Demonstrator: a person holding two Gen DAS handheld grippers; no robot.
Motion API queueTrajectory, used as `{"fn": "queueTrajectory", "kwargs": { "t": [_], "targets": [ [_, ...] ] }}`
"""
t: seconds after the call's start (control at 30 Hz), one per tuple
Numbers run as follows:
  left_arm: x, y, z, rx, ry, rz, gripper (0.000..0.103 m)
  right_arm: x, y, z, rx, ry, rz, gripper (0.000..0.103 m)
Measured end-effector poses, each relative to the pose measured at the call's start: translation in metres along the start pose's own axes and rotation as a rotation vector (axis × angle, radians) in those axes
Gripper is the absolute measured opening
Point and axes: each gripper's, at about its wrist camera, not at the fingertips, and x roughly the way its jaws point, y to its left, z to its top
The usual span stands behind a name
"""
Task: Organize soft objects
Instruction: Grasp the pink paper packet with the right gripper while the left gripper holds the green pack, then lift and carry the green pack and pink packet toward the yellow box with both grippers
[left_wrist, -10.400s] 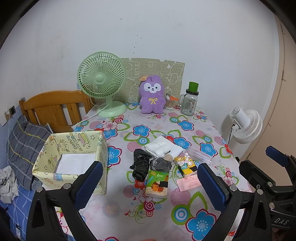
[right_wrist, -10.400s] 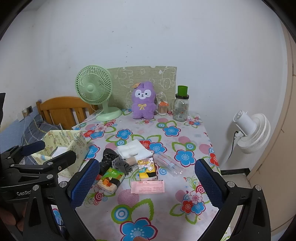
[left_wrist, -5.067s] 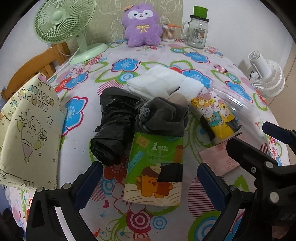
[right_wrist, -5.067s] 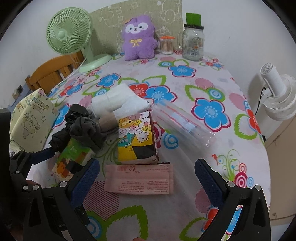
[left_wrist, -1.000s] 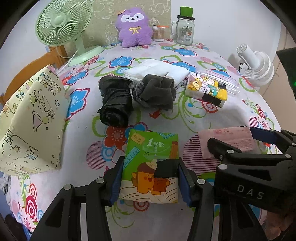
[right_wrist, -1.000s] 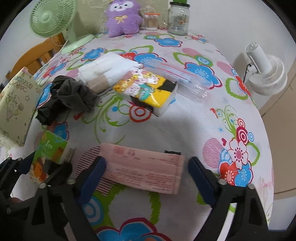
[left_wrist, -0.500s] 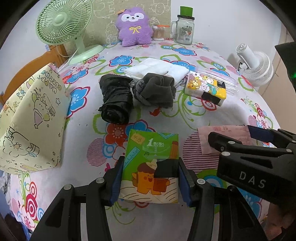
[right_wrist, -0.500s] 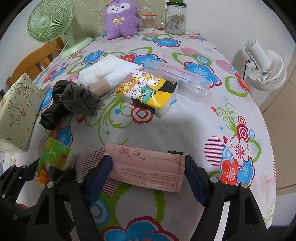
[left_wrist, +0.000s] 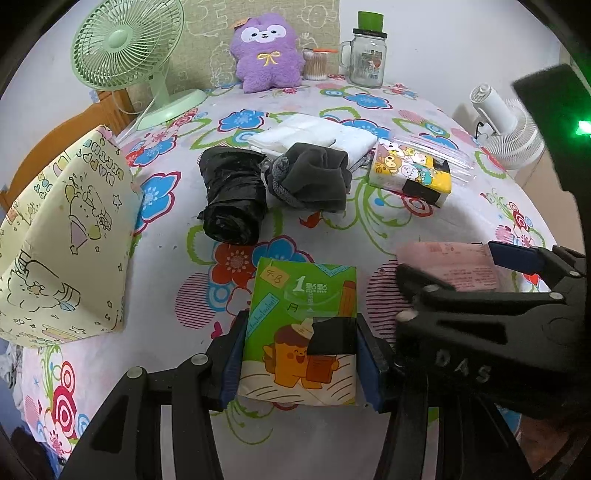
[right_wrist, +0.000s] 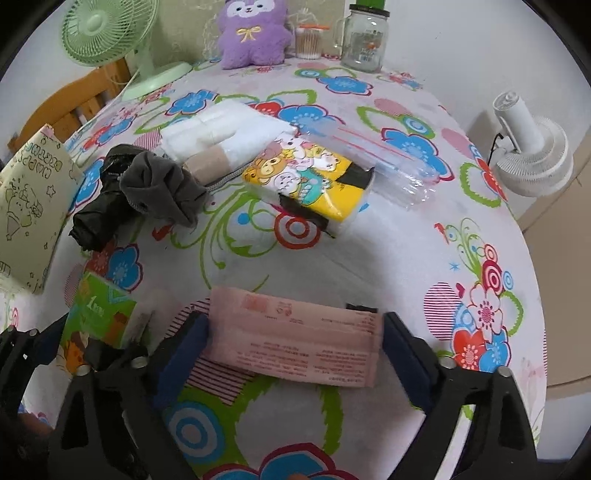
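My left gripper (left_wrist: 301, 360) is shut on a green tissue pack (left_wrist: 301, 332) and holds it over the table's near edge; the pack also shows in the right wrist view (right_wrist: 99, 314). My right gripper (right_wrist: 295, 339) has closed on a flat pink packet (right_wrist: 295, 334), one blue pad at each end; the packet also shows in the left wrist view (left_wrist: 454, 264). On the table lie a black bag roll (left_wrist: 232, 192), a grey sock bundle (left_wrist: 310, 177), folded white cloths (left_wrist: 314, 134) and a yellow tissue pack (right_wrist: 310, 181).
A yellow cloth storage box (left_wrist: 62, 229) stands at the left edge. A clear plastic sleeve (right_wrist: 391, 162) lies beside the yellow pack. A green fan (left_wrist: 125, 48), purple plush (left_wrist: 266, 51) and glass jar (left_wrist: 367, 55) stand at the back. A white fan (right_wrist: 528, 147) stands beyond the right edge.
My right gripper's pads have closed in onto the ends of the pink packet. My left gripper still holds the green tissue pack, almost unmoved.
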Motion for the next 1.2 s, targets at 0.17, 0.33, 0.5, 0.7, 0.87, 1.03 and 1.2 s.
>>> {"fn": "queueTrajectory", "kwargs": {
  "t": [0.17,0.33,0.5,0.7,0.87,1.03,1.2],
  "targets": [
    [-0.002,0.002,0.001,-0.009,-0.002,-0.005,0.055,-0.003,-0.003,0.001,0.002,0.003,0.007,0.082],
    [-0.010,0.006,0.004,-0.016,-0.023,0.004,0.055,-0.009,-0.005,0.001,0.027,-0.017,0.031,0.081],
    [-0.021,0.014,0.009,-0.031,-0.049,0.013,0.055,-0.027,-0.004,0.007,0.030,-0.067,0.034,0.081],
    [-0.038,0.020,0.017,-0.040,-0.094,0.025,0.055,-0.050,-0.002,0.014,0.022,-0.119,0.048,0.081],
    [-0.053,0.025,0.021,-0.048,-0.131,0.030,0.055,-0.068,0.004,0.019,0.011,-0.157,0.065,0.081],
    [-0.068,0.033,0.023,-0.059,-0.166,0.042,0.055,-0.087,0.016,0.026,-0.016,-0.204,0.081,0.081],
    [-0.082,0.045,0.026,-0.080,-0.201,0.063,0.055,-0.104,0.032,0.035,-0.042,-0.244,0.111,0.081]
  ]
}}
